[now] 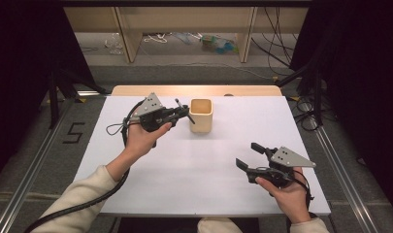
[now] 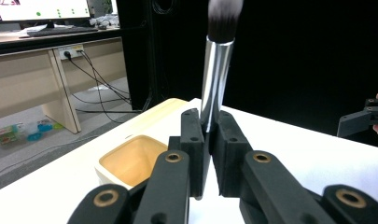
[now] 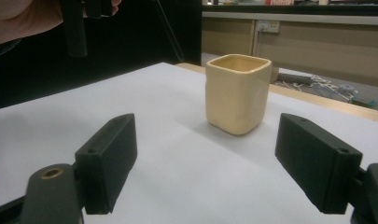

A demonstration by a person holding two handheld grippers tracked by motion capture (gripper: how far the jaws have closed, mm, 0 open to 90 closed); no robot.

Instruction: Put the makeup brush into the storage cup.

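Observation:
A makeup brush (image 2: 216, 79) with a silver ferrule and dark bristles stands upright between the jaws of my left gripper (image 2: 206, 121), which is shut on its handle. From above, that left gripper (image 1: 185, 112) hovers just left of a cream square cup (image 1: 201, 115), and the brush (image 1: 178, 103) shows as a thin dark stick across its tips. The cup (image 2: 130, 161) is empty and stands upright. My right gripper (image 1: 248, 154) rests at the front right of the table with its jaws wide apart and nothing between them. It faces the cup (image 3: 237, 93) from a distance.
The white table top (image 1: 208, 170) ends in a wooden strip at the far edge. Beyond it are desk legs, cables and small items on the floor (image 1: 218, 43). Black curtains flank both sides. The left hand (image 3: 18, 18) hangs at the upper left of the right gripper view.

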